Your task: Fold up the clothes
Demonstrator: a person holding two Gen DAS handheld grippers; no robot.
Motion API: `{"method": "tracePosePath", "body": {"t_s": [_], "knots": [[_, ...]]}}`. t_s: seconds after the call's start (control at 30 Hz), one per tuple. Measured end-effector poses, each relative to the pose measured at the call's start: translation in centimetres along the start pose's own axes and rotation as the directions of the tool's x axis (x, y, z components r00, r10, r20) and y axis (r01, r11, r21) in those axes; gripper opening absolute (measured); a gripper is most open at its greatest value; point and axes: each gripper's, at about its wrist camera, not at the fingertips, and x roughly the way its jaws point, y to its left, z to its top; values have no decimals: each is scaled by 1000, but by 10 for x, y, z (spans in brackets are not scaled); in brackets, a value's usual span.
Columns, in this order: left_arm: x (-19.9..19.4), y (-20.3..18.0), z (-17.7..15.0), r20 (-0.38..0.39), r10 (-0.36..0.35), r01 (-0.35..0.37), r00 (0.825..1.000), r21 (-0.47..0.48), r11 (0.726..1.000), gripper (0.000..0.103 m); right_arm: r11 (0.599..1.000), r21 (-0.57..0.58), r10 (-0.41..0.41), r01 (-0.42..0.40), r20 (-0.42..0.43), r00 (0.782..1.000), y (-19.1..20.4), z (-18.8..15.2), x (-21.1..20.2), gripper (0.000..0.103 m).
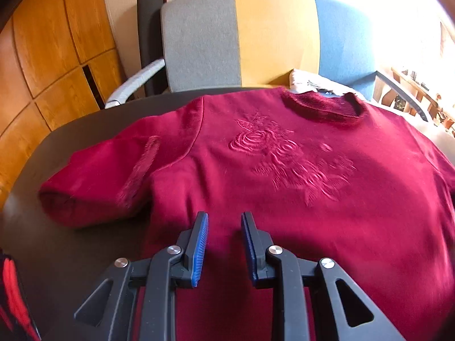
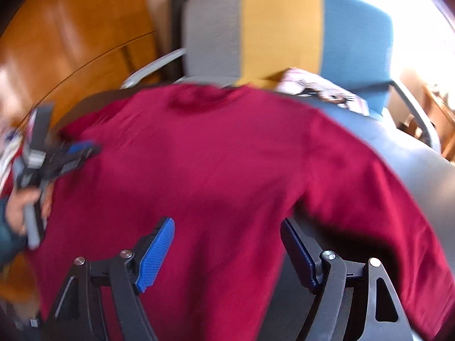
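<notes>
Red sweater: flat on bench, left sleeve folded over; body unfolded; left claw, right claw agape, empty

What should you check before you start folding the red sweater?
1. Sweater lies flat, front up, on the table: ok.
2. Left gripper open and holding nothing: ok.
3. Right gripper open and holding nothing: ok.
4. Sleeve on the left already folded back on itself: ok.
5. Other sleeve laid straight: cannot tell, the right view is blurred.
6. Hem free to grab: cannot tell, it is out of view under the fingers.
</notes>
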Motion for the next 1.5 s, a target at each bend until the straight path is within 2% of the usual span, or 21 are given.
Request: {"method": "tracePosePath", "body": {"t_s": [0.03, 0.17, 0.2, 0.33, 0.47, 0.57, 0.7, 0.8, 0.87, 0.9, 0.93, 1.0, 1.07, 1.1, 1.23, 1.33, 1.5], "knots": [[-7, -1, -7, 3, -7, 7, 1000, 5, 1000, 24, 1000, -22, 7, -7, -12, 1000, 10, -10, -2, 78], [-22, -7, -43, -25, -7, 9, 1000, 50, 999, 24, 997, -65, -56, 51, -73, 996, 28, -56, 2, 79], [-28, -7, -54, -7, -5, 5, 1000, 49, 999, 26, 996, -59, -65, 63, -37, 997, 29, -65, -5, 79], [-47, -6, -84, 29, -41, 41, 999, -3, 999, 30, 994, -33, -100, 101, 9, 995, 24, -95, -22, 79], [-50, -12, -89, 50, -34, 33, 998, 7, 999, 30, 993, -11, -116, 116, 30, 993, 22, -113, -36, 79], [-50, -3, -78, 4, -84, 84, 996, -24, 996, 30, 992, -11, -127, 127, -3, 992, 26, -106, -36, 80], [-63, 22, -65, 55, -9, 10, 998, -24, 1000, 30, 987, 1, -162, 162, -51, 986, 32, -76, -34, 82], [-65, 52, -48, 69, 42, -37, 997, -69, 997, 30, 992, 9, -126, 126, 35, 991, 42, -49, -35, 83], [-56, 73, -35, 31, 61, -56, 998, -125, 991, 30, 994, -10, -108, 108, 63, 992, 53, -31, -23, 87], [-51, 87, -29, 4, 42, -40, 999, -177, 983, 30, 994, -22, -106, 107, 64, 992, 59, -24, -14, 87], [-46, 104, -25, -22, -13, 6, 1000, -260, 966, 30, 994, -31, -107, 109, 61, 992, 63, -18, -4, 87], [-35, 137, -16, -31, -125, 100, 992, -425, 899, 30, 992, -40, -118, 121, 67, 991, 69, -10, 12, 87], [-23, 161, -8, -24, -171, 134, 985, -522, 842, 30, 990, -36, -132, 135, 77, 988, 71, -11, 23, 87], [-17, 169, -4, -23, -181, 138, 983, -551, 823, 30, 990, -28, -136, 139, 74, 988, 70, -12, 29, 87], [11, 187, 8, -36, -198, 135, 980, -613, 779, 31, 996, 34, -82, 81, 58, 995, 57, -14, 35, 91], [34, 193, 16, -58, -208, 120, 976, -656, 745, 31, 996, 19, -91, 90, 52, 995, 59, -15, 36, 95], [61, 193, 23, -98, -221, 95, 970, -687, 720, 31, 996, 21, -83, 82, 52, 995, 58, -16, 37, 97]]}}
